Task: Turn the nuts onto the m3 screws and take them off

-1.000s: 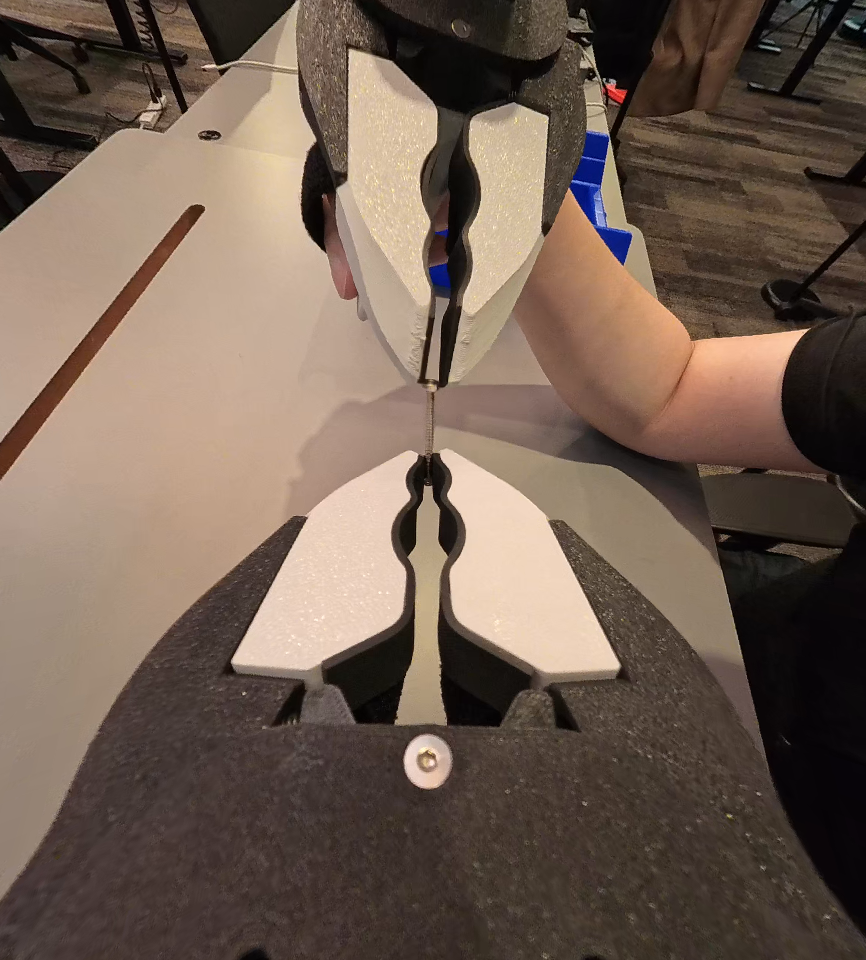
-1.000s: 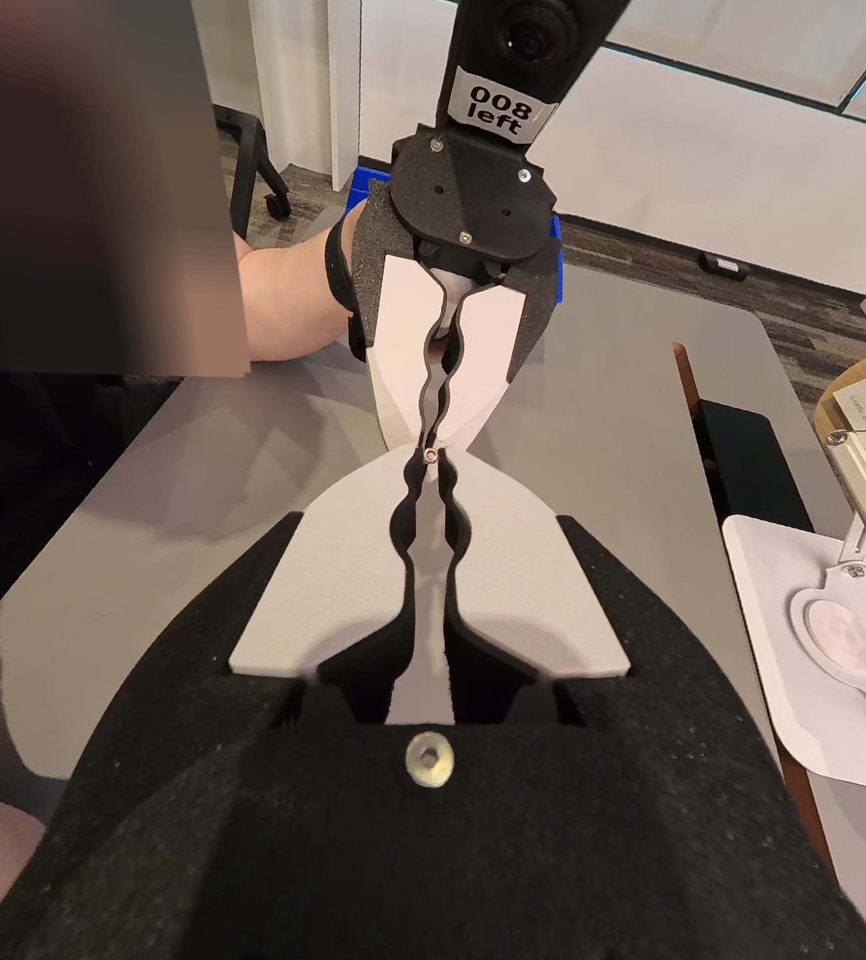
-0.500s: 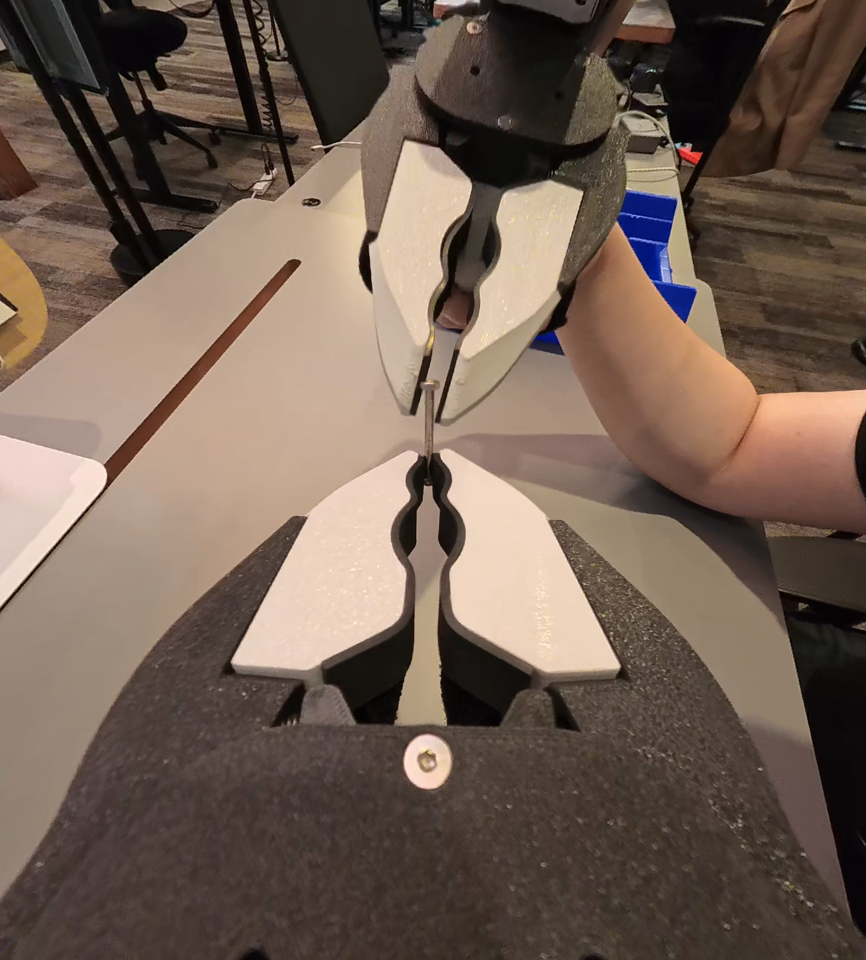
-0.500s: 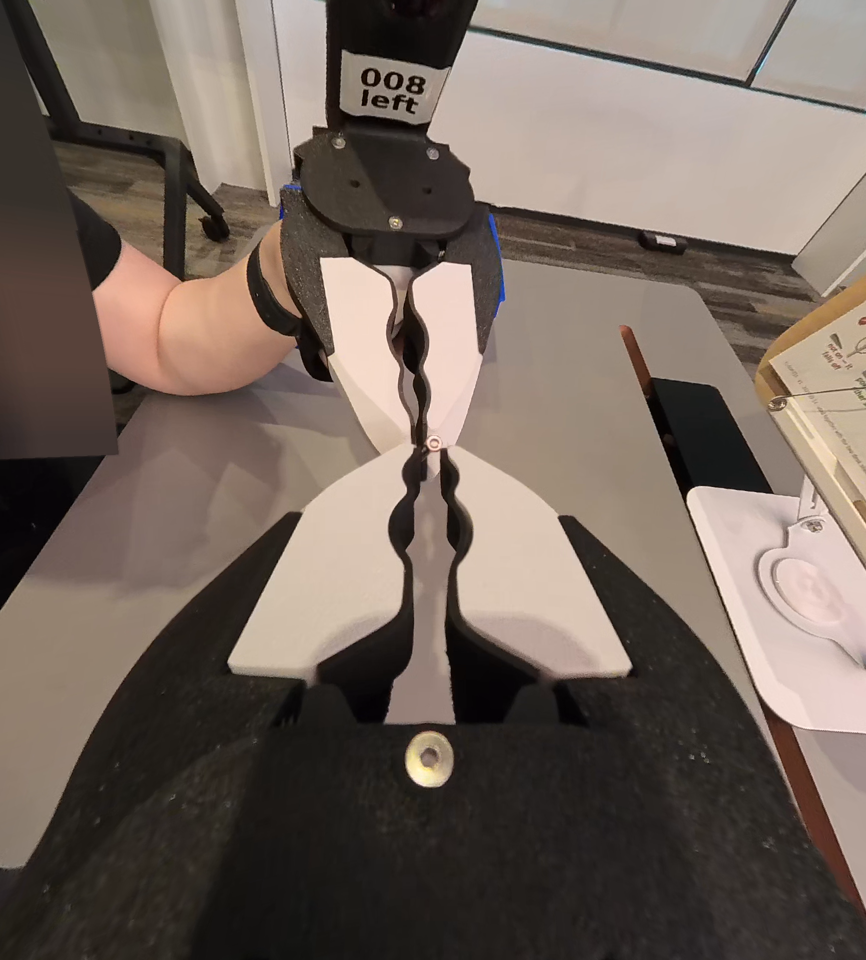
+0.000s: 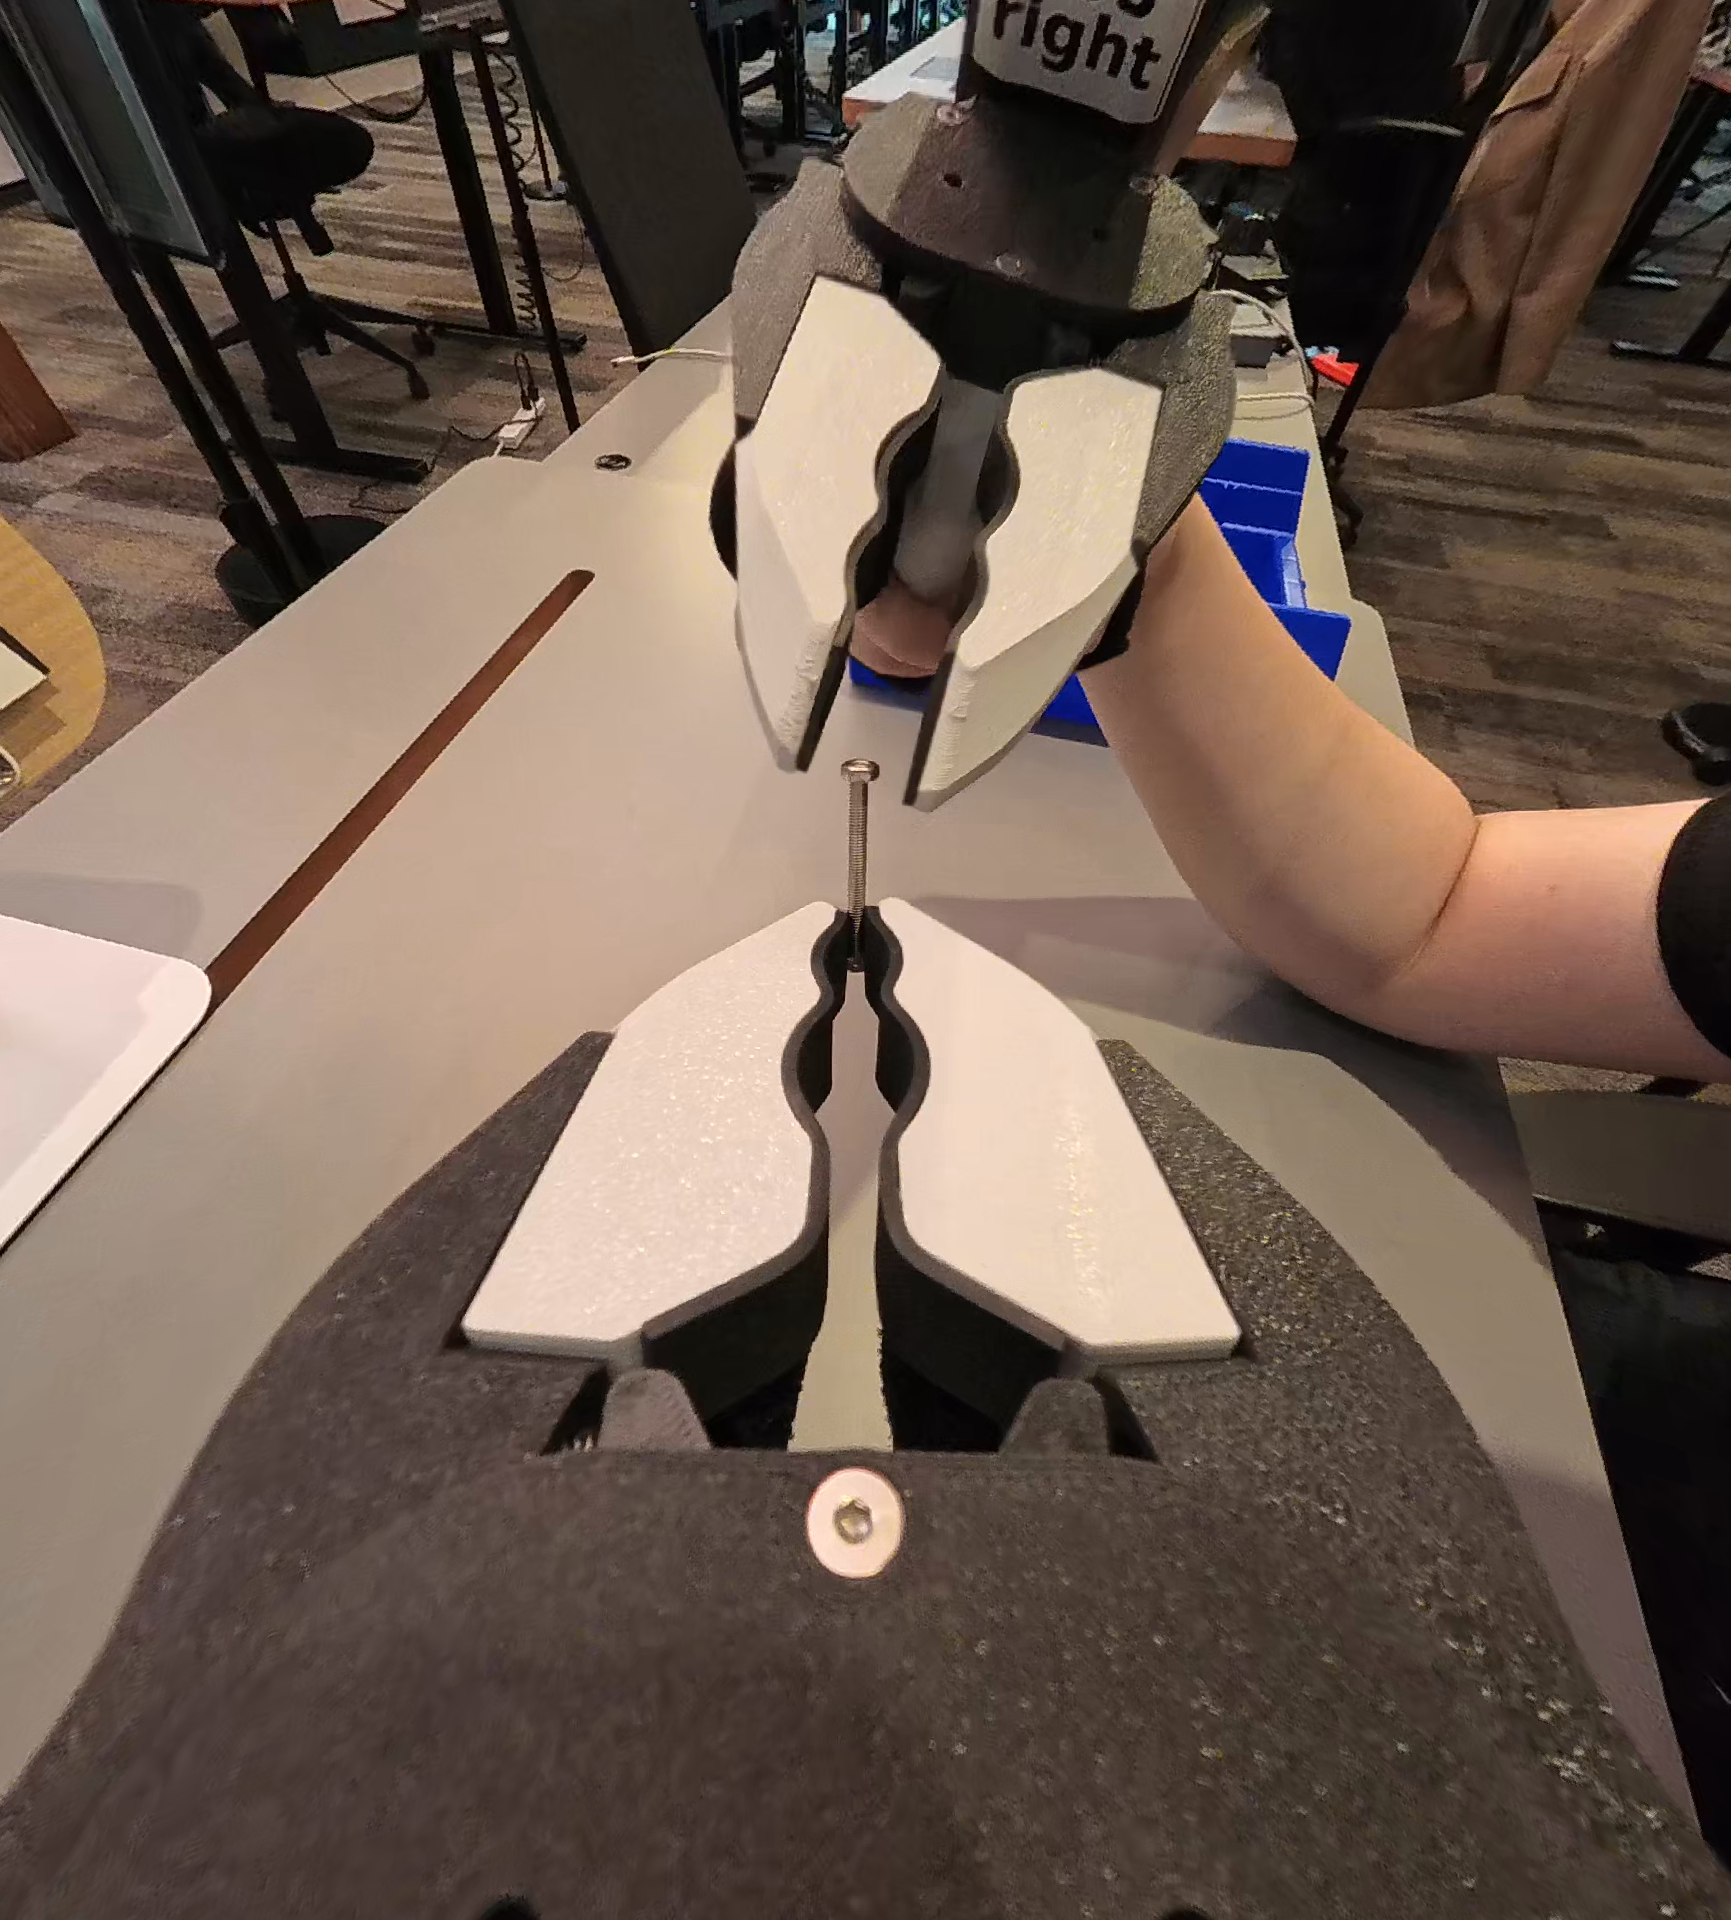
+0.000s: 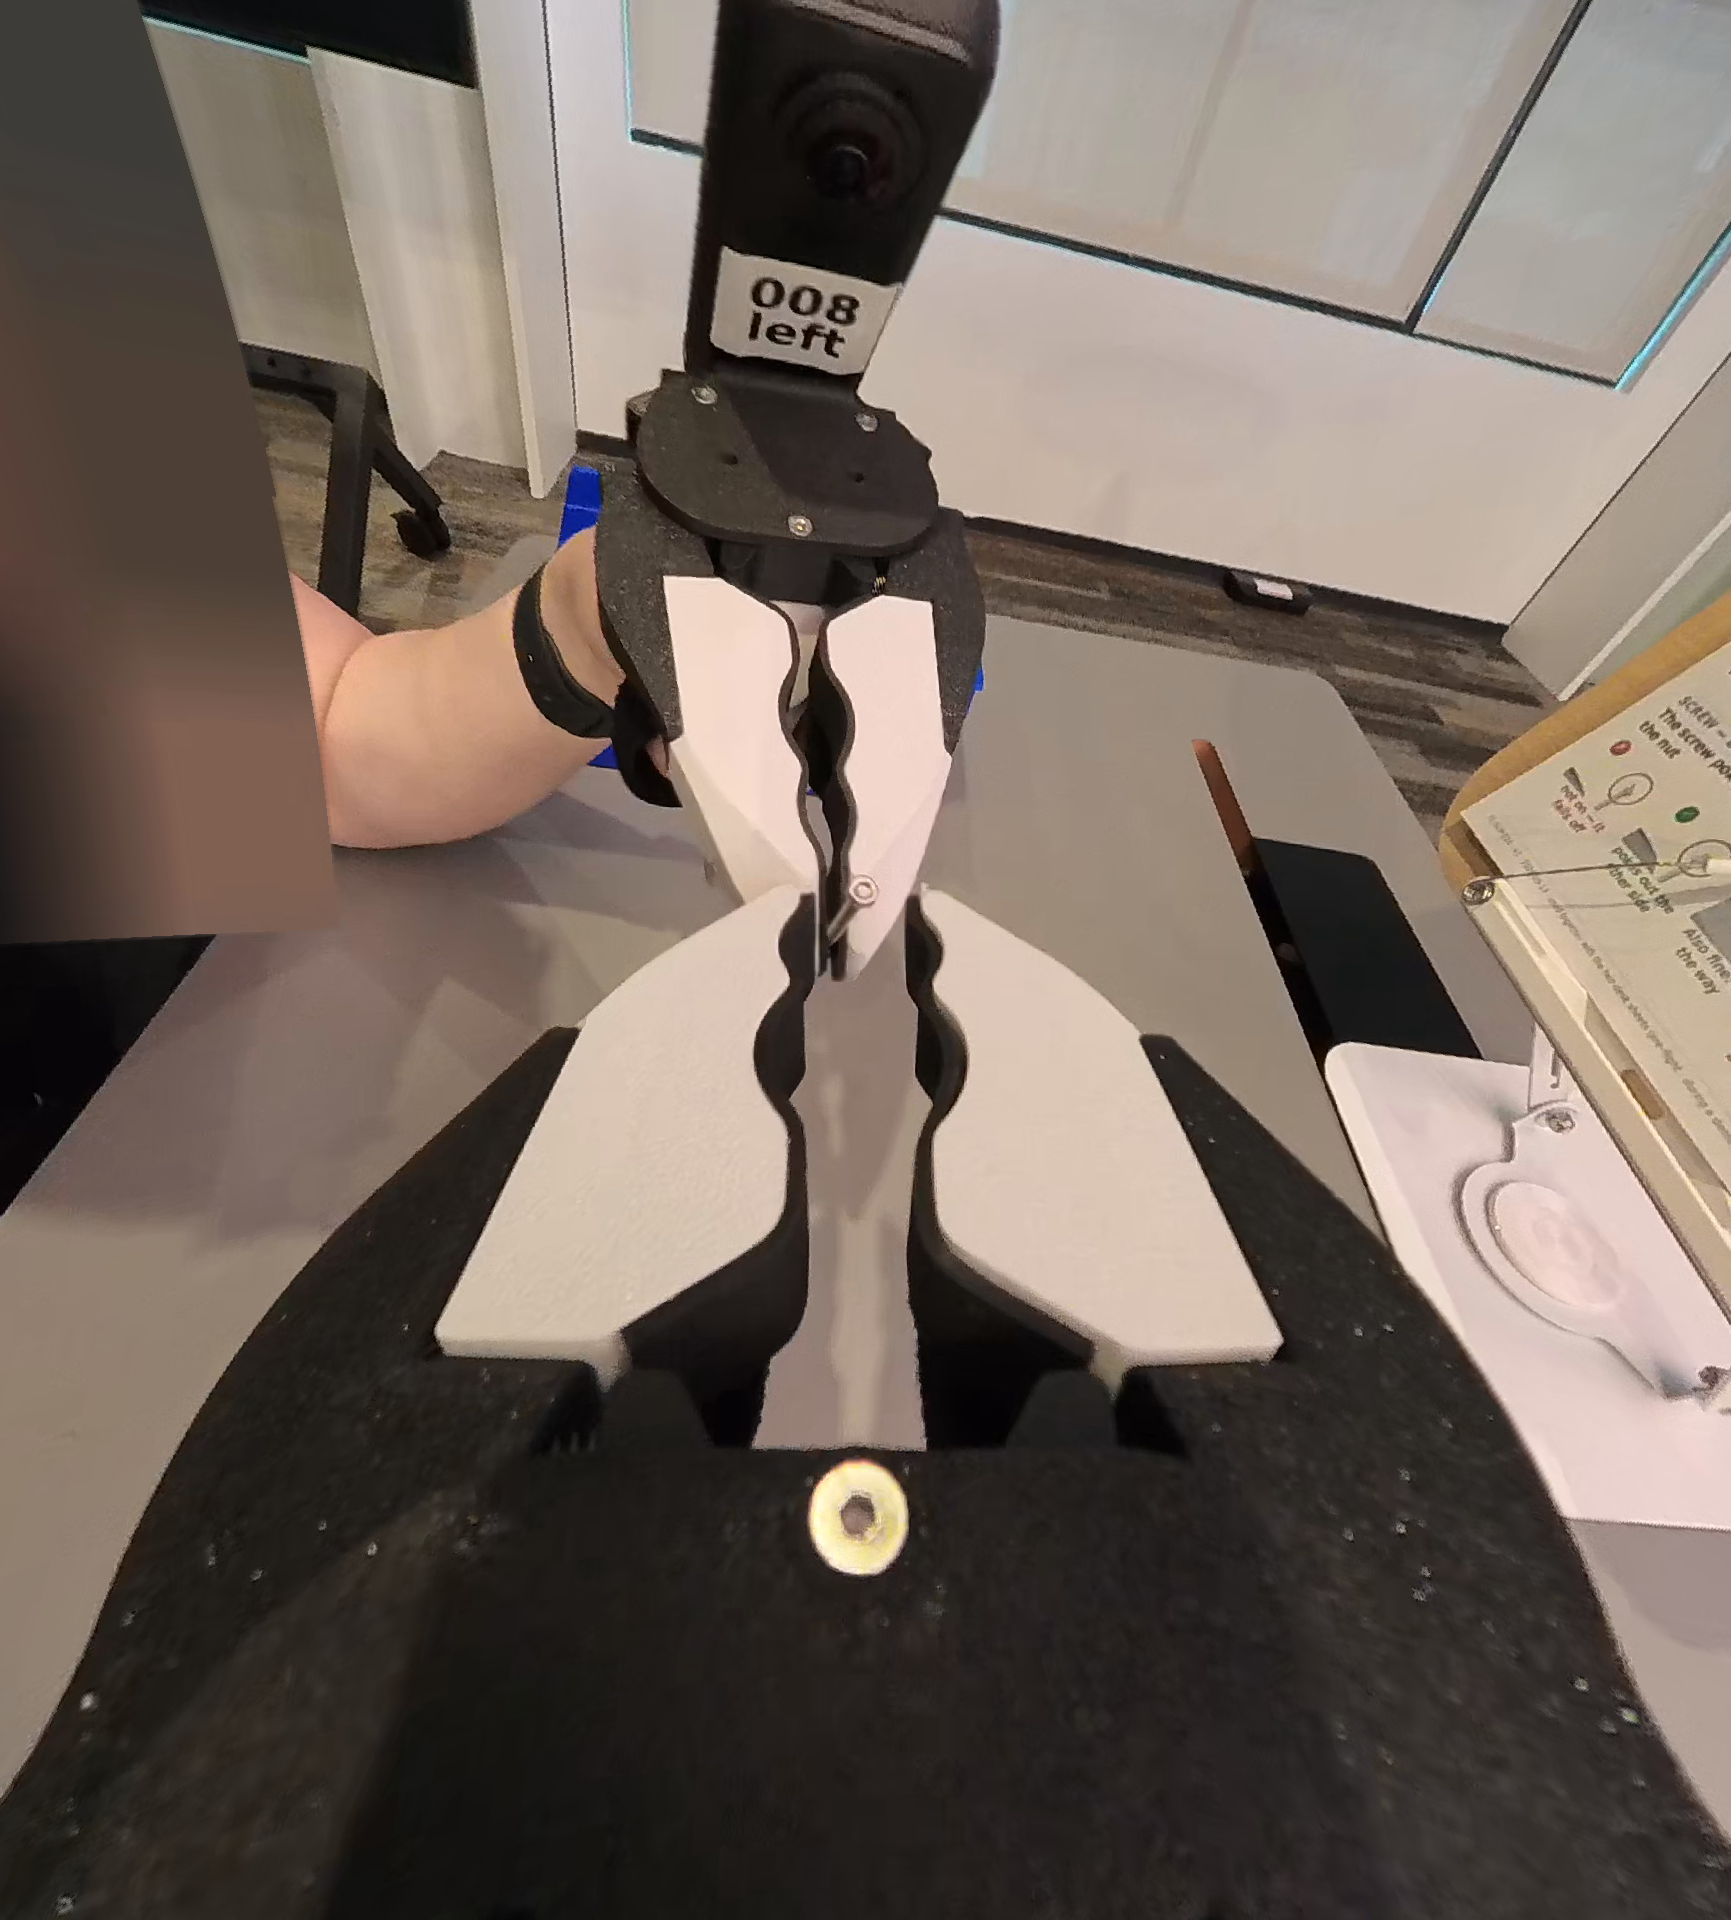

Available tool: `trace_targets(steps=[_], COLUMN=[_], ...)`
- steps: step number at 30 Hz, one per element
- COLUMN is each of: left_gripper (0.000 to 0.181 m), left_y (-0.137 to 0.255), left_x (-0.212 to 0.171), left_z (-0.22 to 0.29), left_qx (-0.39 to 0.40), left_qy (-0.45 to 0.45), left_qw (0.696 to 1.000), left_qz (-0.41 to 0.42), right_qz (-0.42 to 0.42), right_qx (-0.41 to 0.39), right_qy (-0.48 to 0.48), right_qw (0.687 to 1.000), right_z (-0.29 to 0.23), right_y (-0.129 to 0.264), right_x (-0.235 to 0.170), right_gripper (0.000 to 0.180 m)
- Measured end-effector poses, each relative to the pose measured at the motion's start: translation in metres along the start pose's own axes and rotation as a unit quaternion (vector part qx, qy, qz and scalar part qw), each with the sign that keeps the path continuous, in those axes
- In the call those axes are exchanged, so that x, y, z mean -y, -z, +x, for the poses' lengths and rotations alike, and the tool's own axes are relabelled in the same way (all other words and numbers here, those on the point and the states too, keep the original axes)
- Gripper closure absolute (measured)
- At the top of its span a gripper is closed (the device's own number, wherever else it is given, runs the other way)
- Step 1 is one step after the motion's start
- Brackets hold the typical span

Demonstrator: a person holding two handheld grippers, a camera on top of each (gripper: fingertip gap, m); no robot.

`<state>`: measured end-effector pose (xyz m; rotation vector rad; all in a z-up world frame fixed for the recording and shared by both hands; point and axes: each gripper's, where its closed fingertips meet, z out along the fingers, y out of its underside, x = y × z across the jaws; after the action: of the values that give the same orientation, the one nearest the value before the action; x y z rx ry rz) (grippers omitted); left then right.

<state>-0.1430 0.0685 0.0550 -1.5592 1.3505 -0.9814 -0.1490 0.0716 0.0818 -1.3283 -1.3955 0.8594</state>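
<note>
My left gripper (image 5: 856,920) is shut on a thin M3 screw (image 5: 855,852) and holds it above the grey table (image 5: 528,935). The screw points away from it towards my right gripper (image 5: 861,781). A small nut-like piece (image 5: 857,770) sits at the screw's far end; I cannot tell whether it is a nut or the head. My right gripper is open, its fingertips either side of that end and not touching it. In the right wrist view my right gripper (image 6: 856,902) is open, and the left gripper (image 6: 835,961) faces it with the screw end (image 6: 863,890) showing.
Blue bins (image 5: 1266,540) stand at the table's far edge behind the right gripper. A person's forearm (image 5: 1360,862) rests on the table at the right. A white stand base (image 6: 1567,1247) carries an instruction board (image 6: 1671,883). A long slot (image 5: 404,769) runs along the table. Left and right tips are no more than a few centimetres apart.
My right gripper was shut on the screw's far end; it has opened, let go and drawn back a little. My left gripper still holds the screw.
</note>
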Motion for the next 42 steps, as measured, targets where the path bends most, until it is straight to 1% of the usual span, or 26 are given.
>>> trace_targets(steps=[19, 22, 28, 37, 40, 42], left_gripper=[0.179, 0.179, 0.179, 0.179, 0.179, 0.179], left_y=[0.0029, 0.0042, 0.0033, 0.0056, 0.0065, 0.0053], left_x=[0.0041, 0.0046, 0.0046, 0.0057, 0.0066, 0.0061], left_z=[0.0007, -0.001, 0.0006, 0.0001, 0.0012, 0.002], left_qx=[0.003, 0.008, 0.004, 0.007, 0.004, 0.004], left_qy=[-0.006, -0.004, -0.004, -0.006, -0.005, -0.008], left_qw=[1.0, 1.0, 1.0, 1.0, 1.0, 1.0], left_qz=[0.01, 0.012, 0.012, 0.014, 0.016, 0.014], right_qz=[0.004, -0.004, 0.012, -0.008, 0.006, 0.016], right_qx=[-0.004, -0.001, -0.014, -0.006, -0.023, -0.015], right_qy=[0.028, 0.027, 0.028, 0.032, 0.036, 0.036], right_qw=[1.0, 1.0, 0.999, 0.999, 0.999, 0.999], right_z=[-0.0052, -0.0067, -0.0017, -0.0056, -0.0003, -0.0026], right_y=[0.0014, 0.0034, 0.0023, 0.0041, 0.0046, 0.0028], right_x=[0.0059, 0.0038, 0.0081, 0.0024, 0.0071, 0.0101], right_gripper=[0.165, 0.169, 0.166, 0.167, 0.166, 0.165])
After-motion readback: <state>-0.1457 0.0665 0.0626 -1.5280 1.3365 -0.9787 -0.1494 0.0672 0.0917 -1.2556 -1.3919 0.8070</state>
